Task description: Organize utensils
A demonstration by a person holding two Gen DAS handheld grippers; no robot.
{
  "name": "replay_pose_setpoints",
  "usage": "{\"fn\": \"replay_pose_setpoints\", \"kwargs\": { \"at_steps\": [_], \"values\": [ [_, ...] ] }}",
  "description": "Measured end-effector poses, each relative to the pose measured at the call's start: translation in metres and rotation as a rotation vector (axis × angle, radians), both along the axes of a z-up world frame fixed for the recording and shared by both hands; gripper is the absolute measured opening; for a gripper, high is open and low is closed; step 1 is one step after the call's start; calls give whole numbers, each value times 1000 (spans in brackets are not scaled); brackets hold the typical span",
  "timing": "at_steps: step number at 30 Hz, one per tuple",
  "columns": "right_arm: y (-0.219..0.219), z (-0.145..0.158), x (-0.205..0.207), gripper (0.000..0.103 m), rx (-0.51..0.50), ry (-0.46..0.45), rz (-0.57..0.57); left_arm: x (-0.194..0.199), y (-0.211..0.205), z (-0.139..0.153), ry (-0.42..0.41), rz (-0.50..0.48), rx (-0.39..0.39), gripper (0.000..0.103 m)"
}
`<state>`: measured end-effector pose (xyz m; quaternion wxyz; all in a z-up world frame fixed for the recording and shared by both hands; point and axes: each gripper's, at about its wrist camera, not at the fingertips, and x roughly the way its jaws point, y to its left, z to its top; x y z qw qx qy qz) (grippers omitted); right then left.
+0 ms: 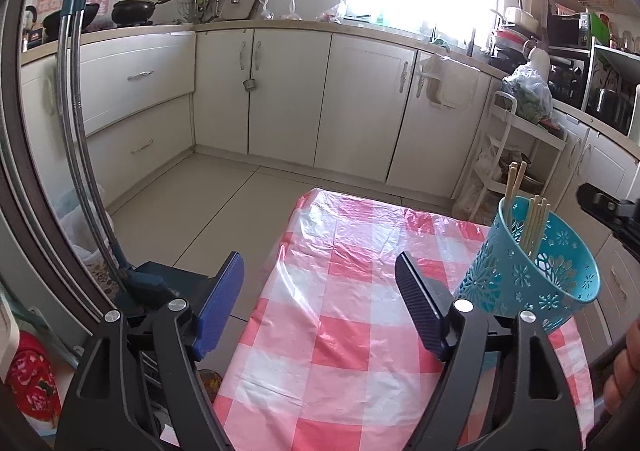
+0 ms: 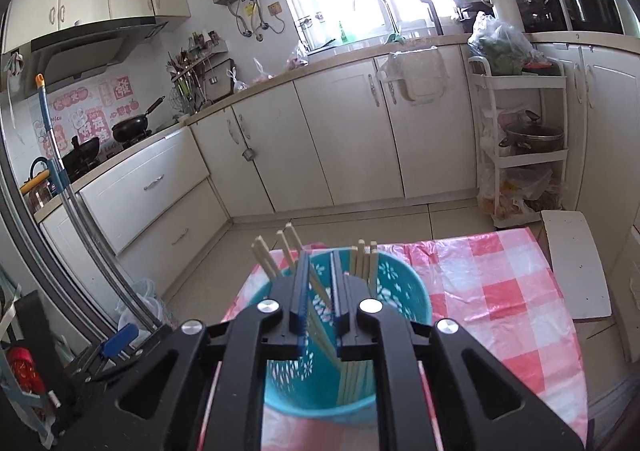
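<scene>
A teal perforated utensil holder [image 1: 532, 263] stands on the pink-and-white checked tablecloth [image 1: 340, 311], with several wooden chopsticks [image 1: 534, 219] upright inside it. My left gripper [image 1: 320, 263] is open wide over the table's left part, with nothing between its fingers and the holder just right of its right finger. In the right wrist view my right gripper [image 2: 320, 257] hovers directly over the holder [image 2: 404, 291], its jaws a narrow gap apart. Chopsticks [image 2: 362, 263] lean in the holder below it, and one shows through the gap with no pad pressing on it.
A white shelf cart [image 2: 520, 155] with a pot stands beyond the table's far right corner. A white board [image 2: 576, 263] lies off the right edge. A mop handle [image 1: 76, 131] leans at the left. Cream cabinets [image 1: 288, 91] line the far walls. A hand [image 1: 624, 371] shows at the right edge.
</scene>
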<state>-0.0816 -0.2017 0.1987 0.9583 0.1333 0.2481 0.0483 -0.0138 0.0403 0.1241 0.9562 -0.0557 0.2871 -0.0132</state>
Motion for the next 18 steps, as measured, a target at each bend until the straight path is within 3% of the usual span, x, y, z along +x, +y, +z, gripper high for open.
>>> {"fn": "replay_pose_setpoints", "kwargs": {
  "at_steps": [2, 5, 9, 12, 18],
  "values": [
    [-2, -2, -22, 38, -1, 37, 0, -2, -1, -2, 9, 3, 24, 80],
    [-5, -10, -50, 51, -20, 100, -11, -11, -4, 3, 13, -9, 60, 85],
    [-18, -22, -76, 59, -9, 193, -58, -35, -6, 13, 14, -5, 78, 95],
    [-23, -25, -92, 63, 6, 236, -89, -59, -14, 20, 29, -29, 87, 95],
    [-3, -8, -126, 73, 7, 215, -65, -107, -34, 42, 52, -89, 125, 95]
  ]
}}
